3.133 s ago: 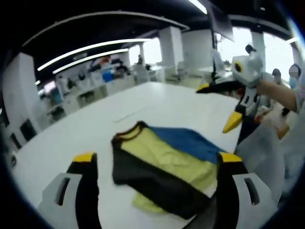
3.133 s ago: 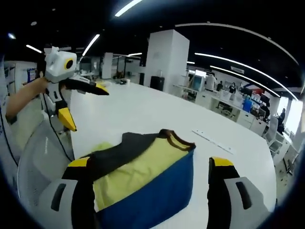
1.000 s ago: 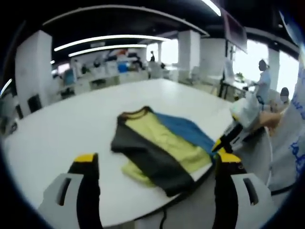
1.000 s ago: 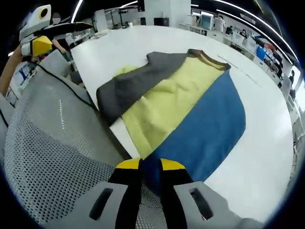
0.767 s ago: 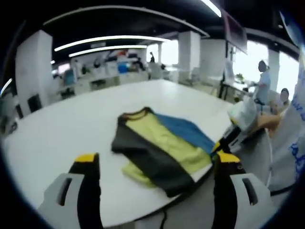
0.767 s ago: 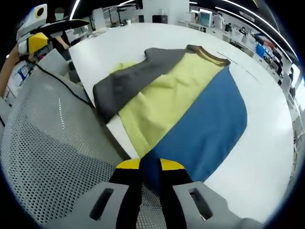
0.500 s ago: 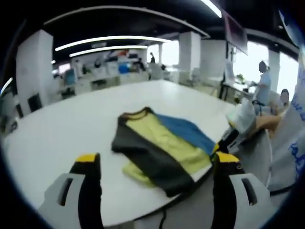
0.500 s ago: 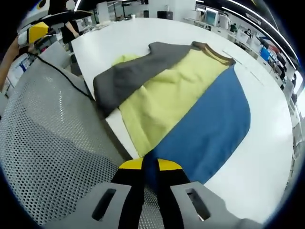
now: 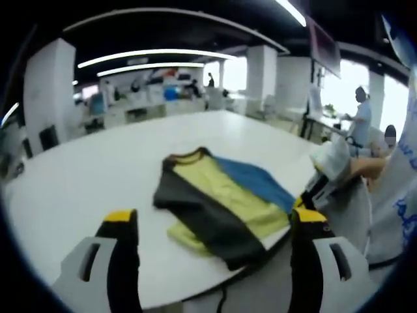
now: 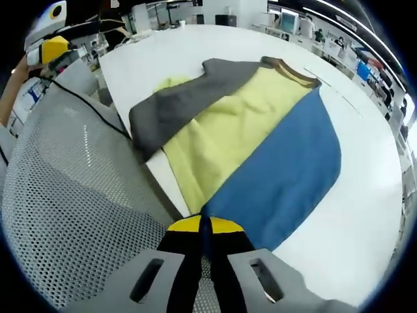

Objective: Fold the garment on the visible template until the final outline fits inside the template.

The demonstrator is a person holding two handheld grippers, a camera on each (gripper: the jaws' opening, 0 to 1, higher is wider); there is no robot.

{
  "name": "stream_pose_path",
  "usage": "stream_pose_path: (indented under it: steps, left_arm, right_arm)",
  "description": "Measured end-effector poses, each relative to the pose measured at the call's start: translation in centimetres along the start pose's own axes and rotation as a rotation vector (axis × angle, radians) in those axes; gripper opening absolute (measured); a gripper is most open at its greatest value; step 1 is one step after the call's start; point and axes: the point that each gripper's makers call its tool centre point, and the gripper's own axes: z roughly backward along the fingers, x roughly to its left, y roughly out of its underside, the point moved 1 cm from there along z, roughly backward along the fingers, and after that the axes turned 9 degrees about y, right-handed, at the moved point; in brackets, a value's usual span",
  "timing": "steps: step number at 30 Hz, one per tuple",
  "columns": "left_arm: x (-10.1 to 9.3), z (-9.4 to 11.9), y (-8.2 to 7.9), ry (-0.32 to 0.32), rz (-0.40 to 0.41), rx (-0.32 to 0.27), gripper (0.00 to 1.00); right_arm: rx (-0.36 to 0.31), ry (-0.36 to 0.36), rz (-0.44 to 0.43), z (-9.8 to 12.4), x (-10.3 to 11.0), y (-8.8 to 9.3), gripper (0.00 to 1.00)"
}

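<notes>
We see a white worktop (image 10: 365, 215) carrying the folded garment (image 10: 260, 143), blue, yellow and grey, near its edge beside a mesh chair (image 10: 71, 215). Our right hand-held gripper (image 10: 204, 226) pinches the garment's blue corner; our left hand-held gripper (image 9: 208, 225) hangs spread wide, apart from it.

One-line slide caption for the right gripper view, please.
Right gripper shut on the shirt's blue hem at the white table's edge.

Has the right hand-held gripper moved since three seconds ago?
Yes. The right hand-held gripper came down from above the white table and shut on the garment's near hem.
</notes>
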Motion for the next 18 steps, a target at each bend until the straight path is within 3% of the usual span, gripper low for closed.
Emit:
stream_pose_path:
  steps: [18]
  left_arm:
    - [-0.1, -0.1, -0.2, 0.004, -0.006, 0.010, 0.92]
  right_arm:
    - [-0.026, 0.002, -0.015, 1.3, -1.0, -0.4, 0.01]
